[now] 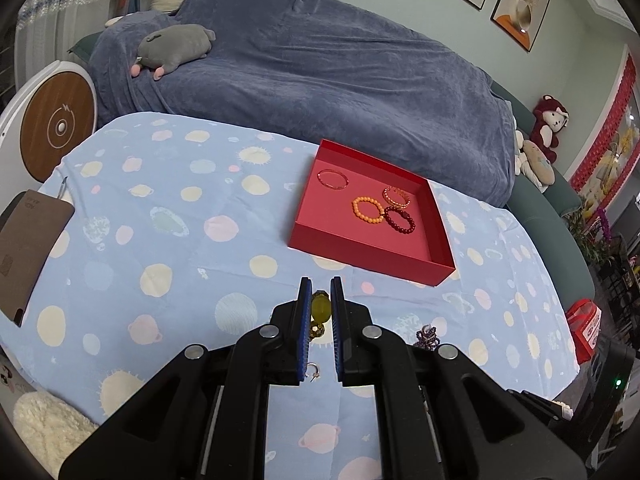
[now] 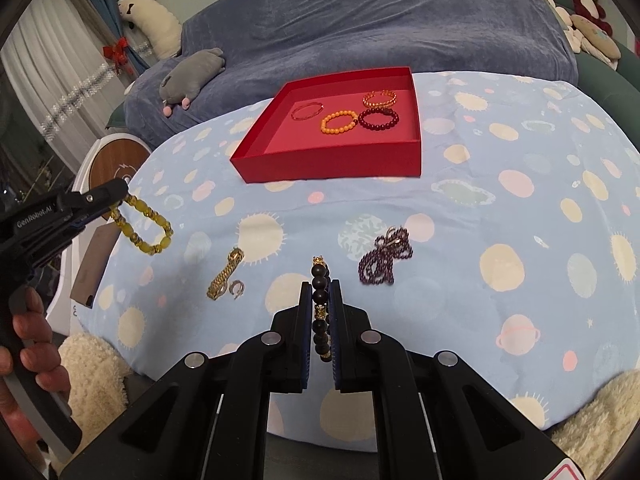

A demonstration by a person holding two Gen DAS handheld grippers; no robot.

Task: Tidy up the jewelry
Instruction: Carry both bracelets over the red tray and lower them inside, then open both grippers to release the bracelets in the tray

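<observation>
White "GenRobot.AI" lettering on your left gripper (image 2: 116, 200), clamped on yellow bead bracelet (image 2: 150, 228), your right gripper (image 2: 321, 300) pinching black bead bracelet (image 2: 320, 288).

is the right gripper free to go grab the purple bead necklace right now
Probably not yet. The right gripper is shut on a dark bead bracelet, so it would have to drop that first. The purple bead necklace itself lies uncovered on the cloth, just to its right.

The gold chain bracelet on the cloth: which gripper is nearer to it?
Hard to call. The gold chain bracelet lies between them: left gripper up-left, right gripper to its right.
</observation>
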